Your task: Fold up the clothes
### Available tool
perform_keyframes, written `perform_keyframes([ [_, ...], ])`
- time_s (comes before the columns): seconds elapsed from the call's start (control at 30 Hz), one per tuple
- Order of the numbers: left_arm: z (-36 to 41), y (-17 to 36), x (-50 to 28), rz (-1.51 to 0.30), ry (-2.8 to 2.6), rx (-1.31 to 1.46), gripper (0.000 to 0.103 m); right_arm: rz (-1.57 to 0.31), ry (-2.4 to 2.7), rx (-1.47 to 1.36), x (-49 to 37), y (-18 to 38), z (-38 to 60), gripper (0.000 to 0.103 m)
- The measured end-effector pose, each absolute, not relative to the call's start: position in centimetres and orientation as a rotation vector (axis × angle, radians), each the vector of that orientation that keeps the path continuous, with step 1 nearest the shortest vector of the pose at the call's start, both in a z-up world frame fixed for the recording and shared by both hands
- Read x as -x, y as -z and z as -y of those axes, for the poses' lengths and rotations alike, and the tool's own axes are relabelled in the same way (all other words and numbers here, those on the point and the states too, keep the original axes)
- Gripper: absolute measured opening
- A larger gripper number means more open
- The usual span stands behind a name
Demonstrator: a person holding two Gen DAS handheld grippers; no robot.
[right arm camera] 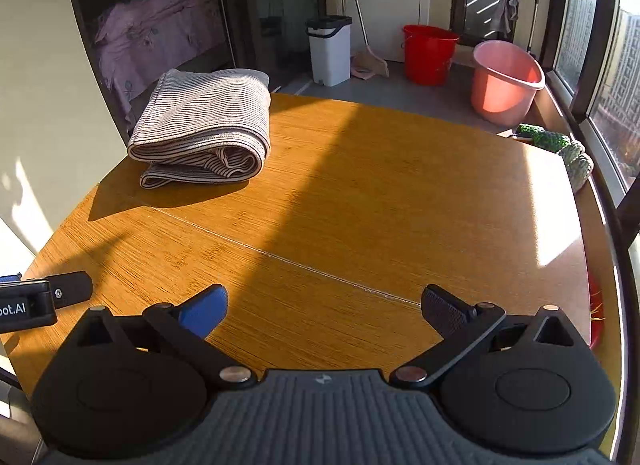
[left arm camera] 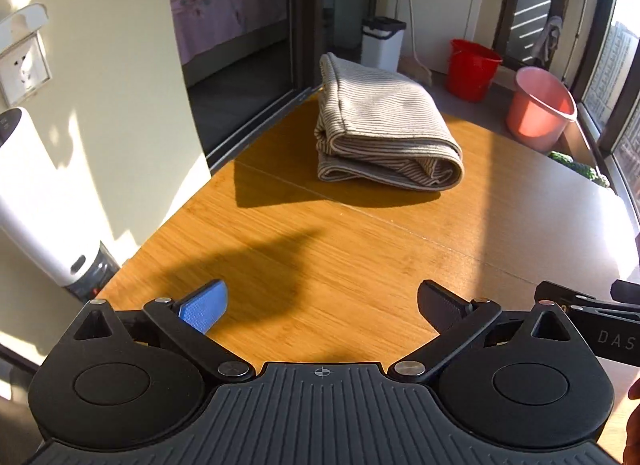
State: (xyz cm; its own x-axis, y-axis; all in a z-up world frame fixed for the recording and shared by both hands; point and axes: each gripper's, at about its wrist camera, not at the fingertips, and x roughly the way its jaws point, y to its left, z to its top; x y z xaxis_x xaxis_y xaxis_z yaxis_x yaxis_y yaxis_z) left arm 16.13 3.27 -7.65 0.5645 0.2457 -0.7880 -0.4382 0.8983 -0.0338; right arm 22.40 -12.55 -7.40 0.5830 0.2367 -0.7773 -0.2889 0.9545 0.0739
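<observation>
Striped garment (left arm camera: 380, 125) folded on table (left arm camera: 360, 257).

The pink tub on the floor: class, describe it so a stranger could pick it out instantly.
Look past the far end of the wooden table, along the window wall. Two containers stand there on the floor. The pink tub is the paler, wider one nearer the windows; the red bucket beside it is darker.

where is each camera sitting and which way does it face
Left wrist: on the left gripper, angled down across the wooden table at the folded striped garment; own open fingers show, plus the right gripper's edge.
Right wrist: on the right gripper, same direction; garment far left, left gripper's edge showing.
Shared: table, garment, red bucket, pink bucket.
</observation>
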Motion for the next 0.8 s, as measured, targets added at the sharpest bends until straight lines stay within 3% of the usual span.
perform_keyframes([
  [0.23,-3.6,13.2,-16.5,-0.974,-0.458,0.276,0.103,-0.953,-0.306,0.077,-23.0,11.4,12.5,0.103],
  [0.63,-3.2,13.2,-16.0,-1.02,-0.47,0.249,0.103,-1.018,-0.357,0.187,-23.4,11.4,10.1,0.103],
  [0.8,-2.9,13.3,-15.7,-0.99,-0.474,0.241,0.103,-0.964,-0.342,0.169,-23.0,11.7,10.3,0.103],
])
